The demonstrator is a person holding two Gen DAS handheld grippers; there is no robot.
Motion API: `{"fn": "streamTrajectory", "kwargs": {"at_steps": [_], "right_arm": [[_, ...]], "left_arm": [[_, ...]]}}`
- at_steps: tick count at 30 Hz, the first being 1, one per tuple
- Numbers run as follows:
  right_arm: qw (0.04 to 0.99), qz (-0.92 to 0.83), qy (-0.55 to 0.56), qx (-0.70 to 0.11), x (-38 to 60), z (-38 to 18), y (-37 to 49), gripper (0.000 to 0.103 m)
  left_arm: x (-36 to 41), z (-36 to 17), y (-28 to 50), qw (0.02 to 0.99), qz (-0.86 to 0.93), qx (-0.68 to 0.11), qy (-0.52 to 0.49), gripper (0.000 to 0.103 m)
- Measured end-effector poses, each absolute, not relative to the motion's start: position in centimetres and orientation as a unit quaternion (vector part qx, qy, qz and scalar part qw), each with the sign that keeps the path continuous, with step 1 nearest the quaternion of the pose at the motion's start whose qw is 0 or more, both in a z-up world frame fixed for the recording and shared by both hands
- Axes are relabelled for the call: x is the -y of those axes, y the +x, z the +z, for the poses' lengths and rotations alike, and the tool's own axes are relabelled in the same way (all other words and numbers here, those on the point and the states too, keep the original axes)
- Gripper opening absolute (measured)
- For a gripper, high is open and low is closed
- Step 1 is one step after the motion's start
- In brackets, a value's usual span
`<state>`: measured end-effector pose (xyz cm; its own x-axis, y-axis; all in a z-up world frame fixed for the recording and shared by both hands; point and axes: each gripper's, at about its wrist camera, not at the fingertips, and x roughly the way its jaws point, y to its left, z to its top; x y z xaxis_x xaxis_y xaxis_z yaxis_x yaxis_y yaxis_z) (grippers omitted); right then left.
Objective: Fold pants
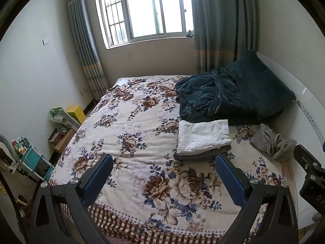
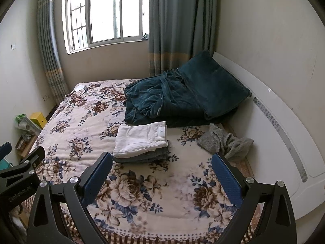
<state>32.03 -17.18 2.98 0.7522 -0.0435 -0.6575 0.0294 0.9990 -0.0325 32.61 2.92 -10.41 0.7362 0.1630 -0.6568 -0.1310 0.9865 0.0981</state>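
Two claws hang above the near end of the bed with the flowery cream blanket (image 1: 132,122), and both are wide open and hold nothing: the left claw (image 1: 163,180) and the right claw (image 2: 161,178). The folded white cotton pants (image 1: 203,137) lie flat on top of a small stack of folded grey clothes (image 2: 142,157), toward the right side of the bed, just in front of the big dark teal velvet blanket (image 2: 172,99). A crumpled grey fuzzy cloth (image 2: 225,142) sits to the right of the stack, near the white headboard (image 2: 284,132). I think the folding looks done, or almost done. If a claw bumps the stack from the side, the white pants could slide off or come unfolded, because they only rest loose on top. The left view shows the teal rolling cart (image 1: 34,160) and the floor far to the left of the bed; the right view does not show the cart. The right view shows much more of the headboard and all of the fuzzy cloth.
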Motion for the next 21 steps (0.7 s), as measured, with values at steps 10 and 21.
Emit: {"fn": "streamTrajectory", "kwargs": {"at_steps": [10, 21], "right_arm": [[0.936, -0.018, -0.004, -0.351, 17.2, 2.7, 31.9, 0.1], [0.937, -0.017, -0.003, -0.35, 17.4, 2.7, 32.0, 0.1]], "left_arm": [[-2.1, -9.6, 33.0, 0.935, 0.072, -0.347, 0.025, 0.103], [-1.9, -9.2, 32.6, 0.938, 0.07, -0.338, 0.026, 0.103]]}}
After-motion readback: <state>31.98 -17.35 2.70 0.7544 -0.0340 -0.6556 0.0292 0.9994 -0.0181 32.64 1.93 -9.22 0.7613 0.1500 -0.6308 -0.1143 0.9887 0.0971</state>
